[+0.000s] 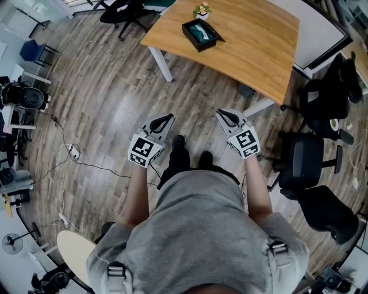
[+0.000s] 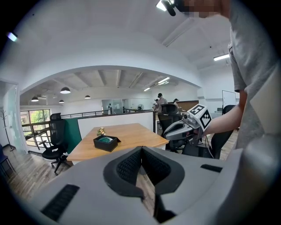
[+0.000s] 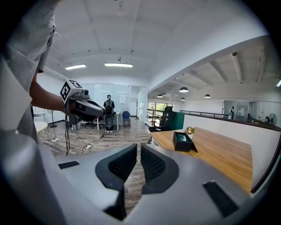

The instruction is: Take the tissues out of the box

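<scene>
Left tongs (image 1: 168,118) closed, right tongs (image 1: 220,113) barely parted, both empty.

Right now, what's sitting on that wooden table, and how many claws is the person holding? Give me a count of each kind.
Tissue box: 1
Potted plant: 1
Claws: 2 (left claw, right claw)
Total: 4
</scene>
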Available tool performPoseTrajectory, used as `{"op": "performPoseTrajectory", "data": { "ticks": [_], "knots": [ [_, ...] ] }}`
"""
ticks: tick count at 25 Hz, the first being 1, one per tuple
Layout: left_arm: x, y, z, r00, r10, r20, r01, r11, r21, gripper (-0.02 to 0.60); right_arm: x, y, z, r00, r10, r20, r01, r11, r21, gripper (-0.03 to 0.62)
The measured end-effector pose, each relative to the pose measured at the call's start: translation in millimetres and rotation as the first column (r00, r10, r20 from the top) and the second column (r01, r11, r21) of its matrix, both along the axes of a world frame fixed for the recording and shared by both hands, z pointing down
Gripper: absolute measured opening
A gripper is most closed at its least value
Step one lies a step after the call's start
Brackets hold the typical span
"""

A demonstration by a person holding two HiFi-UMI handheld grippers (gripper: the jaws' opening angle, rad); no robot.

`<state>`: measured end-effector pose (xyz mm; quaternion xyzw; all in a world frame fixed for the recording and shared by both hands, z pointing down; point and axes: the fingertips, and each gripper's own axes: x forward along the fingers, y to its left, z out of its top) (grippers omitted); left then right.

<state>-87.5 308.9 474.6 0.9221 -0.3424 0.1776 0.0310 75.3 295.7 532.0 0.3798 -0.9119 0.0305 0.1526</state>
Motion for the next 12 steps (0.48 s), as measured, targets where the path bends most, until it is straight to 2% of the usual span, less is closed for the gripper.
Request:
{"op": "performPoseTrajectory", "data": {
  "ticks": [5, 12],
  "knots": [
    [5.0, -1.1, -2.8, 1.0, 0.005, -0.005, -0.005, 1.0, 0.01, 0.021, 0.6, 0.7, -2.6, 1.0, -0.012, 0.014, 0.012, 1.0, 0.006, 0.065],
    [11.4, -3.0, 2.2, 1.0, 0.024, 0.02, -0.024, 1.0, 0.004, 0.03, 1.3, -1.7, 1.2, 1.0, -0.021, 0.018, 0.021, 1.0, 0.002, 0.154]
  ]
}}
